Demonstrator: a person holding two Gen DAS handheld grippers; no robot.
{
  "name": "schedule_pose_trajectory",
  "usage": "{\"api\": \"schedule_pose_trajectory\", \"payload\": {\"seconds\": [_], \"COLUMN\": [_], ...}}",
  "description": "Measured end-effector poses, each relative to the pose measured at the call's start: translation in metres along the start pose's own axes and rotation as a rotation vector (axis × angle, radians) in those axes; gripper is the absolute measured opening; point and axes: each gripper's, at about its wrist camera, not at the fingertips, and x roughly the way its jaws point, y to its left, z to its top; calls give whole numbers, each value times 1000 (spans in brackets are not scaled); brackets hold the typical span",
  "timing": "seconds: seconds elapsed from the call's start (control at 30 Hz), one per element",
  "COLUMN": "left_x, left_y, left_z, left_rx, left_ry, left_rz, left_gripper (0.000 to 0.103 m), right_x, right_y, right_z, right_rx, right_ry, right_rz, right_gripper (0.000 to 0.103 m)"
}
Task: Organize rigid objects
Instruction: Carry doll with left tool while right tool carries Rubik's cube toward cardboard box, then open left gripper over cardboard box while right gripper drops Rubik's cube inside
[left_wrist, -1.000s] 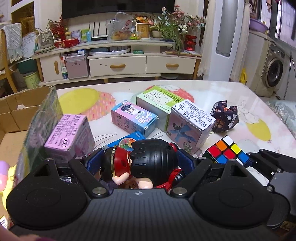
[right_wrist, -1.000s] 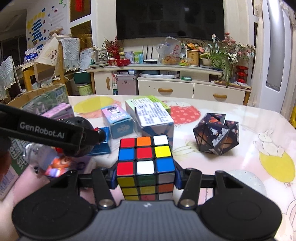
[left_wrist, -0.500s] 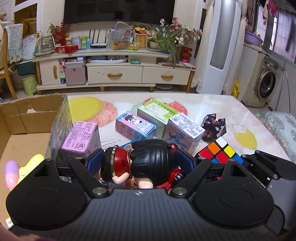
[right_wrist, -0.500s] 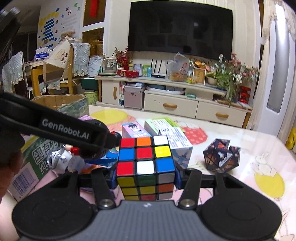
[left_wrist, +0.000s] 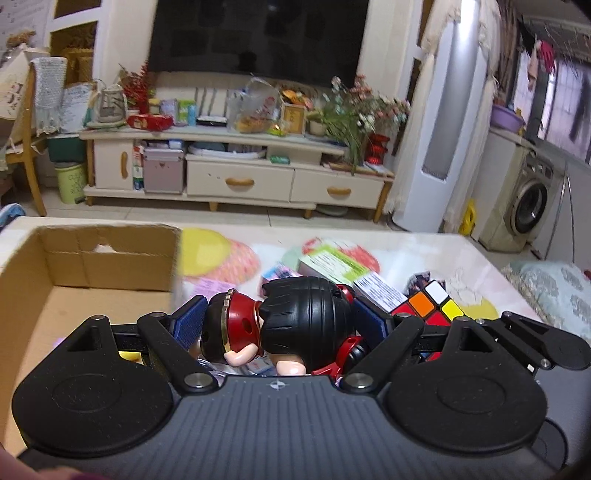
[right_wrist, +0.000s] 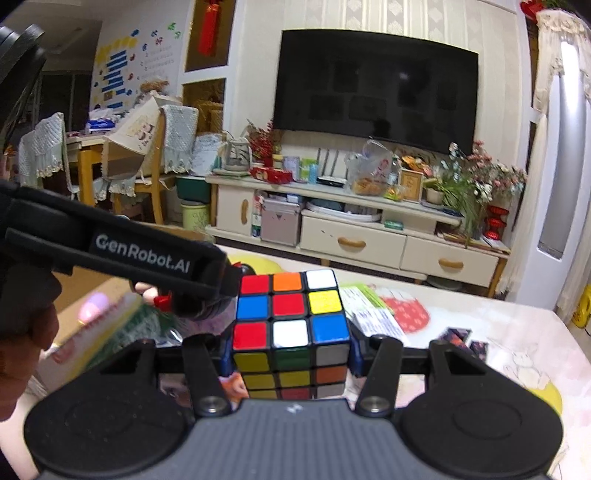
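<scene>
My left gripper (left_wrist: 279, 321) is shut on a toy figurine (left_wrist: 295, 317) with a black ribbed head and a red collar, lifted above the table. My right gripper (right_wrist: 290, 354) is shut on a colourful puzzle cube (right_wrist: 290, 328), its blue pads pressed on both sides. In the left wrist view the cube (left_wrist: 430, 302) and the right gripper's black body show at the right. The left gripper's black body (right_wrist: 122, 251) crosses the right wrist view from the left. An open cardboard box (left_wrist: 88, 258) lies at the left, below and ahead of the figurine.
Small printed boxes (left_wrist: 332, 264) and a dark folded polyhedron toy (right_wrist: 461, 338) lie on the patterned table (left_wrist: 406, 251). A pink and yellow toy (right_wrist: 94, 304) sits inside the box. A TV cabinet (left_wrist: 240, 166) stands beyond the table. A hand (right_wrist: 22, 343) holds the left gripper.
Both grippers have risen with their objects still held, so the table items have sunk lower in view. The cardboard box interior now shows more fully at the left.
</scene>
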Motion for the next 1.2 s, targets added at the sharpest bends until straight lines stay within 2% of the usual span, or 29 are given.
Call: {"api": "schedule_pose_trajectory", "payload": {"seconds": [0.17, 0.33, 0.57, 0.73, 0.9, 0.93, 1.07, 1.13, 1.2], "left_x": [-14, -26, -28, -25, -23, -23, -31, -34, -37], "left_y": [31, 70, 115, 133, 134, 134, 135, 137, 136], "left_z": [6, 9, 4, 3, -1, -1, -5, -5, -6], "left_rx": [-60, -125, -214, -245, -247, -247, -250, -266, -281], "left_ry": [-40, -72, -44, -5, 81, 94, 102, 99, 92], "left_rz": [42, 129, 245, 277, 310, 313, 335, 338, 334], "left_gripper": [103, 103, 103, 103, 103, 100, 103, 103, 103], "right_x": [3, 9, 19, 27, 36, 38, 36, 31, 26], "right_y": [23, 53, 107, 136, 151, 153, 159, 161, 160], "right_z": [15, 32, 42, 36, 28, 26, 18, 16, 15], "right_rx": [-24, -40, -109, -156, -170, -171, -183, -185, -180], "right_ry": [-26, -51, -34, 6, 63, 74, 95, 87, 72], "right_rz": [47, 128, 285, 347, 365, 364, 355, 345, 339], "right_gripper": [53, 53, 52, 52, 52, 52, 53, 65, 69]}}
